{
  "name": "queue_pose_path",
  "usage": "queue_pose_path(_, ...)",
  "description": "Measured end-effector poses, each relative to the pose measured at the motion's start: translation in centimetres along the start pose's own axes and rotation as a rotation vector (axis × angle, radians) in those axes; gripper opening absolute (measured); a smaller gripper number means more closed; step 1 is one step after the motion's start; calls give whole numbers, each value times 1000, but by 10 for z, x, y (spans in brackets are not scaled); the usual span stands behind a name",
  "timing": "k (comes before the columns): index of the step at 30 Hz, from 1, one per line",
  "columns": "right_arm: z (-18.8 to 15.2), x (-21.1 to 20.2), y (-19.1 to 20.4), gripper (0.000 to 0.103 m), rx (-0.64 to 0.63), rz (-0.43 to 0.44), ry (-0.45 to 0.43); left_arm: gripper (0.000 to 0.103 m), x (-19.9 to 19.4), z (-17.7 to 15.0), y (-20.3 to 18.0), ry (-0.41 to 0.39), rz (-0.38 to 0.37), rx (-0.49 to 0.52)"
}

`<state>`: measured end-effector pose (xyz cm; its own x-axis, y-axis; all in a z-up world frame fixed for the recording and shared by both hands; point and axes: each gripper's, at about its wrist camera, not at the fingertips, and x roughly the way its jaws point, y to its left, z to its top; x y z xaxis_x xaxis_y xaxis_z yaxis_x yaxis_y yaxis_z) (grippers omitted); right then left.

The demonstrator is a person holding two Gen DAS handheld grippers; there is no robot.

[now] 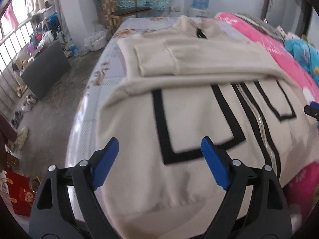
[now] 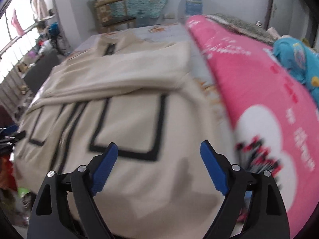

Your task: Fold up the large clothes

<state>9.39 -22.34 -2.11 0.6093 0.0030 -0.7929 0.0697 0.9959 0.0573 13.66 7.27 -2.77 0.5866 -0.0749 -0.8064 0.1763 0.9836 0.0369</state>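
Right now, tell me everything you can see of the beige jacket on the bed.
The beige jacket lies front-up on the bed, of soft knit-like cloth. A central zip has black bands on either side, and black outlines frame two pockets. Both sleeves are folded across the chest. Its hem is nearest the cameras. The pink blanket borders one side. Neither open gripper touches it.

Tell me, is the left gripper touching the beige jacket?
Apart. In the left wrist view the left gripper has its jaws wide open above the beige jacket, nothing pinched between them.
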Motion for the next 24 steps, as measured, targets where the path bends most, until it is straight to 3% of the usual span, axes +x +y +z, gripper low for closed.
queue_pose_path(7,-21,17,51,88,-93,23,7,87,15,-20,-21,17,57,16)
queue_pose_path(12,-23,35,64,93,-118,-1,27,95,18,-26,-22,-6,86,7)
queue_pose_path(20,-29,46,62,97,-87,-2,34,96,21,-30,-9,-1,30,-67)
queue_pose_path(24,-32,45,61,97,-79,-4,21,96,21,-29,-11,-4,31,-56)
